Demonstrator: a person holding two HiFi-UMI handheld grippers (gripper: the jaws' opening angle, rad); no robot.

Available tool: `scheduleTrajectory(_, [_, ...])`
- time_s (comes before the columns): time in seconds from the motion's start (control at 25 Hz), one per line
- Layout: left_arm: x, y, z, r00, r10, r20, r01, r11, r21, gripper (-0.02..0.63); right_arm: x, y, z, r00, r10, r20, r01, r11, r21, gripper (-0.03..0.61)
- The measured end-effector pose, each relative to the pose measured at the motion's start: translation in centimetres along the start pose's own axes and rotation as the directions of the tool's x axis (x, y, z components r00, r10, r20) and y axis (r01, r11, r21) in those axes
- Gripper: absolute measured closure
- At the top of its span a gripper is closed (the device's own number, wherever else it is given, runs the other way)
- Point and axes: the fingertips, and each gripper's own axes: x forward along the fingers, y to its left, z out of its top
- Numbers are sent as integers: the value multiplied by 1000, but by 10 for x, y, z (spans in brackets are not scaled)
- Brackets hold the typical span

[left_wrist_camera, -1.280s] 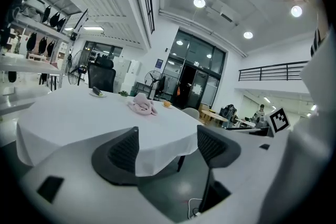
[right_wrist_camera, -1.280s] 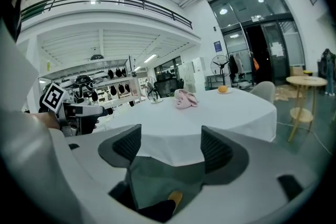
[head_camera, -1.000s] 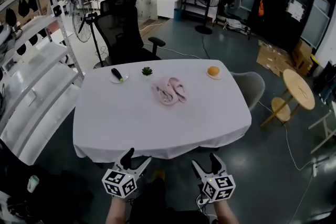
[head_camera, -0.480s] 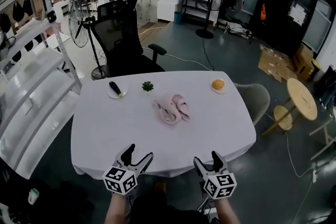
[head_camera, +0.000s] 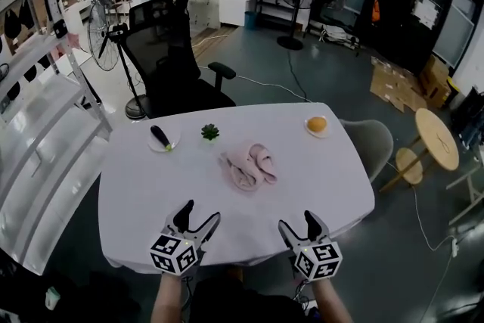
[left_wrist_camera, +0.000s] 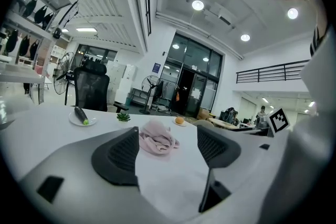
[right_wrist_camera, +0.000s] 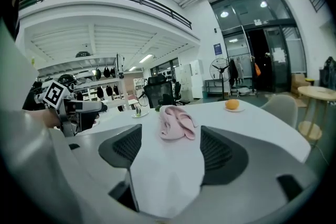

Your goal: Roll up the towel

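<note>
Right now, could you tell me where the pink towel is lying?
In the head view, the pink towel lies crumpled near the middle of the white table, just right of and below the small green plant.

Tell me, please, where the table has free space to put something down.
The table is bare along its near edge, in front of the pink towel, and at both sides of it. The far edge is crowded: a dark vegetable, a small plant, an orange.

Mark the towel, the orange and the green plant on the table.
towel [head_camera: 249, 166], head view, middle of the crumpled pink heap.
orange [head_camera: 317, 123], head view, centre of the fruit.
green plant [head_camera: 210, 132], head view, its leaves.
</note>
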Motion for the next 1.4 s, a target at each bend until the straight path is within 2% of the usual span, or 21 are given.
scheduleTrajectory(0.28, [16, 25, 9, 1000, 8, 5, -8, 1000, 13, 252, 29, -2, 7, 1000, 7, 8, -7, 1000, -5, 232])
scheduleTrajectory(0.44, [25, 26, -7, 1000, -1, -29, 1, 1000, -5, 252, 32, -4, -2, 1000, 4, -8, -4, 1000, 9, 232])
scheduleTrajectory(0.68, [35, 10, -32, 994, -59, -91, 57, 998, -31, 252, 19, -22, -20, 997, -51, -50, 53, 997, 47, 233])
scheduleTrajectory(0.88, [45, -2, -56, 986, -89, -144, 81, 995, -59, 252, 22, -37, -19, 997, -24, -69, 30, 996, 89, 252])
scheduleTrajectory(1.16, [89, -13, -71, 977, -95, -192, 80, 993, -87, 252, 72, -66, 7, 989, 51, -142, -61, 996, -66, 293])
scheduleTrajectory(1.4, [145, -2, -68, 974, -40, -222, 10, 991, -134, 256, 148, -100, 45, 976, 118, -185, -156, 966, -207, 319])
